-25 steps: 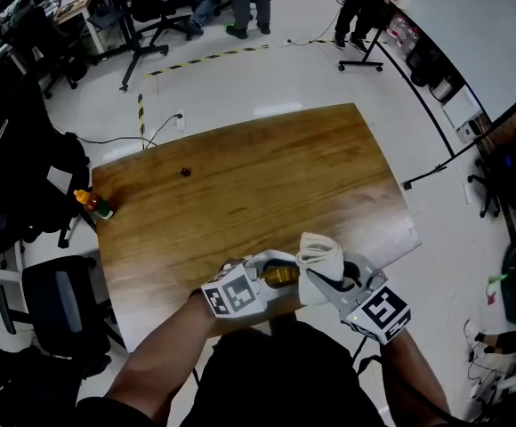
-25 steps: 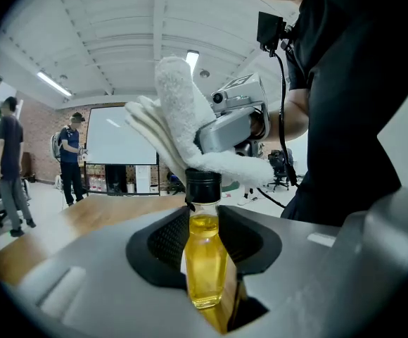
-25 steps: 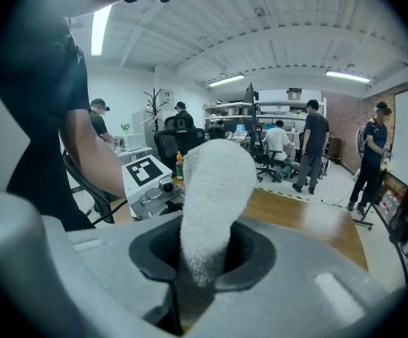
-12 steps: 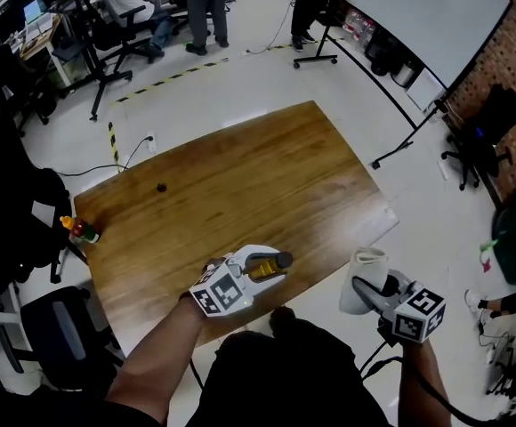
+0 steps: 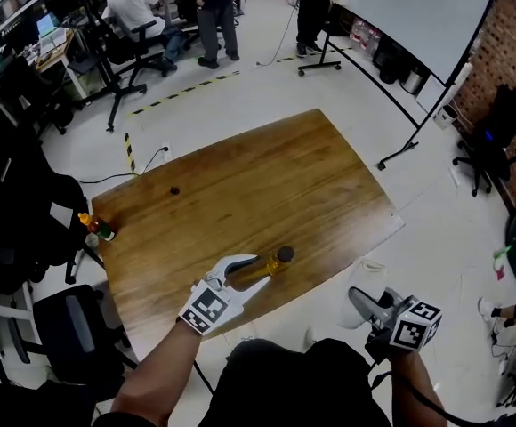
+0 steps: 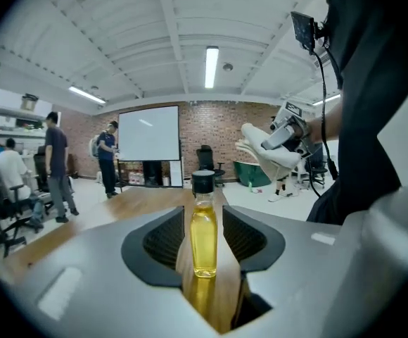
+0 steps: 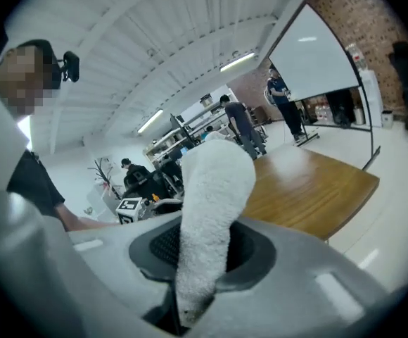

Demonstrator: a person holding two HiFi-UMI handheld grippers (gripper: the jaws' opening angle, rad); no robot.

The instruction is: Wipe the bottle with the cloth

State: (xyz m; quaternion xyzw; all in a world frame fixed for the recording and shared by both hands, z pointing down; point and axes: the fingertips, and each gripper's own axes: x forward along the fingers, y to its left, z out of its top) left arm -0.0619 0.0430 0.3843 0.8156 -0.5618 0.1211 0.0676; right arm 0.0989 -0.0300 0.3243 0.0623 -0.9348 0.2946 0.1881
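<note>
Yellow-oil bottle (image 6: pixel 204 234) stands on desk (image 5: pixel 267 185), near edge, between left hand-held gripper (image 5: pixel 249 272) jaws, which have just been opening; pads clear of it. Right hand-held gripper (image 5: pixel 371 311) pinches white cloth (image 7: pixel 211 210), well right, off desk. I judge release step; next, back left out straight without tipping it.

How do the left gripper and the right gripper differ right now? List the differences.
The left gripper has just been opening, jaws apart around the bottle standing on the table; the right gripper is shut on the cloth. The left gripper is over the table; the right gripper is beside it, over the floor. Both have something between their jaws.
</note>
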